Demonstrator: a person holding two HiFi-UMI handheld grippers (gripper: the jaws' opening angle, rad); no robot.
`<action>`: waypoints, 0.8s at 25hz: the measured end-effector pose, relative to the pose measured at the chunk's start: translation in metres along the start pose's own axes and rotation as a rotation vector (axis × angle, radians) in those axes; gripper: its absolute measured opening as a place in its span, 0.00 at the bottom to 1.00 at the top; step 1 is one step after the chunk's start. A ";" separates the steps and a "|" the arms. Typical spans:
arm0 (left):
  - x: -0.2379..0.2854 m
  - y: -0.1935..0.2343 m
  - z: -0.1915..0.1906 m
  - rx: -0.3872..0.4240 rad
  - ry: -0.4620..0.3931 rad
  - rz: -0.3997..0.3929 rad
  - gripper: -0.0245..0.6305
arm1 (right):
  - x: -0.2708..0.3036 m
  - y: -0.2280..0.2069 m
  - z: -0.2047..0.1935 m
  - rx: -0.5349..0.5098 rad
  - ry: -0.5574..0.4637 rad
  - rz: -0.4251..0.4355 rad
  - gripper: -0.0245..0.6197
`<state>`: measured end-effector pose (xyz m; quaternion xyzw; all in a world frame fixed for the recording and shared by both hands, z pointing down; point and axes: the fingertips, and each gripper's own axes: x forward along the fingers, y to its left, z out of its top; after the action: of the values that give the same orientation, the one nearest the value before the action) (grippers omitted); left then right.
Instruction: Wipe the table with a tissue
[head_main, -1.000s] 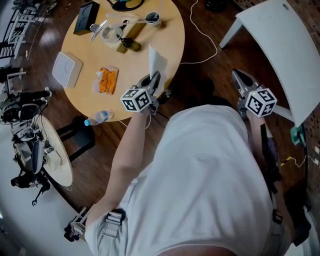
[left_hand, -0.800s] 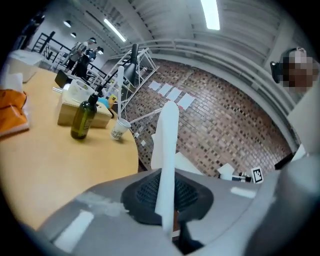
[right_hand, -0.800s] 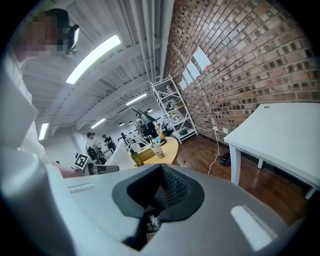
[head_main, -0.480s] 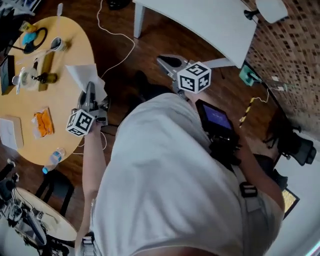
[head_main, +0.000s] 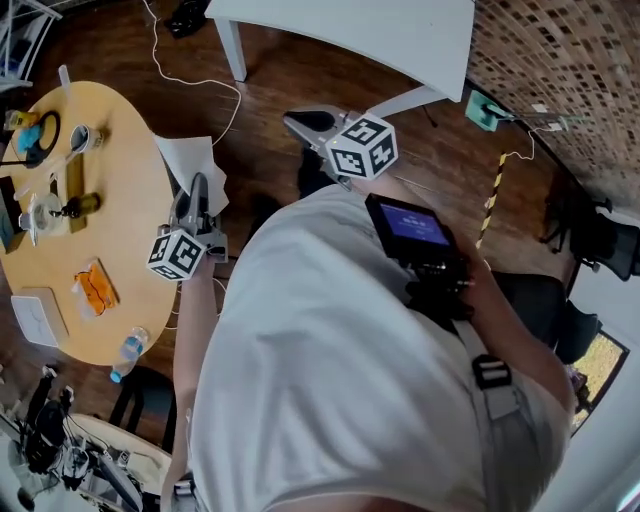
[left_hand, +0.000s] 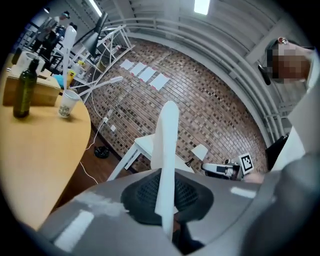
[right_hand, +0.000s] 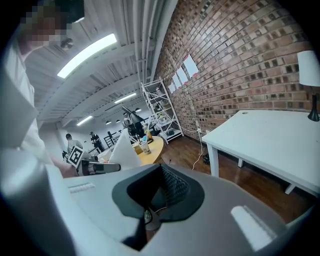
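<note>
The tissue (head_main: 188, 158) is pinched in the left claw (head_main: 198, 188), whose jaws are pressed together on its lower end. In the left gripper view the sheet stands edge-on, its long axis running up and away from the jaws, with the top leaning a little to the right. From the head view it fans out ahead of the claw tip, toward the top of the picture. It hangs in the air just off the rim of the round counter (head_main: 120, 250), mostly above the wooden floor (head_main: 265, 90). The right claw (head_main: 300, 122) is closed and empty, raised near the white counter (head_main: 380, 30).

A second ago the tissue was held above the round counter's edge. Since then the left claw has carried it off to the side, and the white counter now lies ahead of both claws.
</note>
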<state>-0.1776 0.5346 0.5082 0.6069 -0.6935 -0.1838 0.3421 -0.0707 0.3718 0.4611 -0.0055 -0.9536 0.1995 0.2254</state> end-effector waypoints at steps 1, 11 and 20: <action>0.007 -0.003 -0.003 0.013 0.025 -0.005 0.05 | 0.002 -0.002 0.001 -0.006 0.004 0.007 0.05; 0.107 -0.034 0.007 0.045 0.099 0.018 0.05 | -0.015 -0.096 0.027 0.024 0.003 0.005 0.05; 0.213 -0.049 0.039 0.079 0.133 0.131 0.05 | -0.047 -0.208 0.061 0.097 -0.042 -0.005 0.05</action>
<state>-0.1764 0.3131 0.5016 0.5841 -0.7141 -0.0931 0.3744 -0.0382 0.1520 0.4706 0.0118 -0.9473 0.2450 0.2060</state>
